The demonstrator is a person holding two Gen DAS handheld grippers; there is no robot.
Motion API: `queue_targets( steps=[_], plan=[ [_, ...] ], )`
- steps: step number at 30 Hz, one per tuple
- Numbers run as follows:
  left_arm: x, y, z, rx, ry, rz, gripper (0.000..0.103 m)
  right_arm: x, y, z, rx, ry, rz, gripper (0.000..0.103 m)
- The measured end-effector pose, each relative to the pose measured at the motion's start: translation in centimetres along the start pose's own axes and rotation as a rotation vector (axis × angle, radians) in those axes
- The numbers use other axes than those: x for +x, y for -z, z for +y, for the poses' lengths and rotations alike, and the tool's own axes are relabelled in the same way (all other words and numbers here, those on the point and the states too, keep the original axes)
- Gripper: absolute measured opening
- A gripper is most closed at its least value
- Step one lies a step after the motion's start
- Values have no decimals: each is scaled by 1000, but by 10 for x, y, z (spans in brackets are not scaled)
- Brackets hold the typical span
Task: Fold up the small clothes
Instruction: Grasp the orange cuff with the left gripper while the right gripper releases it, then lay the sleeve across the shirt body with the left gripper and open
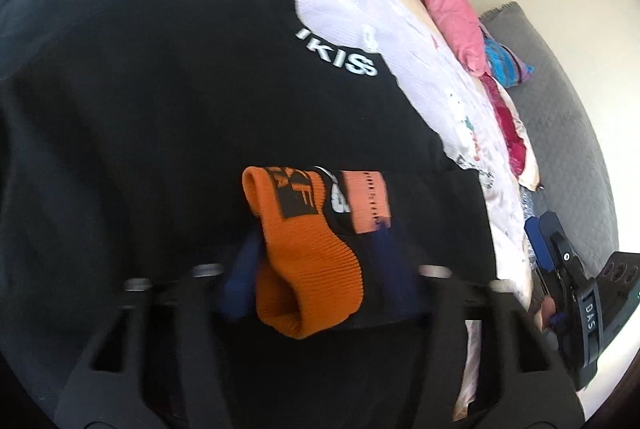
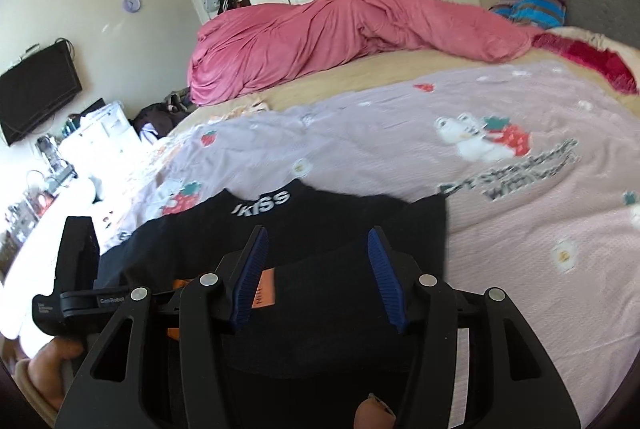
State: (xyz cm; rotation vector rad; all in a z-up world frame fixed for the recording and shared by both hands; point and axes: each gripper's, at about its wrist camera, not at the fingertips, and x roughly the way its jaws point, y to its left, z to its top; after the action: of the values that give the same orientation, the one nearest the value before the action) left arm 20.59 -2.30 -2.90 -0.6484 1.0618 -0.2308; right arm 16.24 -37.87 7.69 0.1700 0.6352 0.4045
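The left gripper (image 1: 316, 257) grasps an orange sock (image 1: 308, 249) by its ribbed cuff, over a black shirt (image 1: 160, 101) spread on the bed (image 2: 520, 249); the right gripper (image 2: 318, 281) hangs released above a dark fold of the shirt. Light, soft and limp, the sock will likely sag wherever unsupported, so cuff and toe look the surest holds. A pink duvet (image 2: 320, 37) lies at twelve o'clock, well clear; only the two grippers crowd each other.

bed (image 2: 340, 85) | pale printed sheet (image 2: 500, 229) spread over it | black garment (image 2: 340, 213) flat on the sheet, under and just beyond the fingers | pink duvet (image 2: 340, 29) heaped well beyond the fingertips
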Motion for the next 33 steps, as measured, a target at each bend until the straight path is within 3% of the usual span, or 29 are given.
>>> queue_targets(
  steps=[1,3,11,20,31,33],
  plan=[
    [2,0,-3,11,-4,-4,18,-1,-3,-1,-12,21,-9,51],
    [1,-2,-7,36,-11,-14,9,-6,-8,-10,-14,59,-24,51],
    [-44,-20,-28,105,38,-134,6,-11,-16,-48,41,125,12,57],
    [-99,-32,-26,119,29,-267,5,6,-5,-40,31,112,90,57],
    [-89,-25,0,99,-84,-218,6,28,15,5,-119,106,160,62],
    [-85,-23,4,100,-101,-210,6,31,18,15,-143,98,163,67]
  ],
)
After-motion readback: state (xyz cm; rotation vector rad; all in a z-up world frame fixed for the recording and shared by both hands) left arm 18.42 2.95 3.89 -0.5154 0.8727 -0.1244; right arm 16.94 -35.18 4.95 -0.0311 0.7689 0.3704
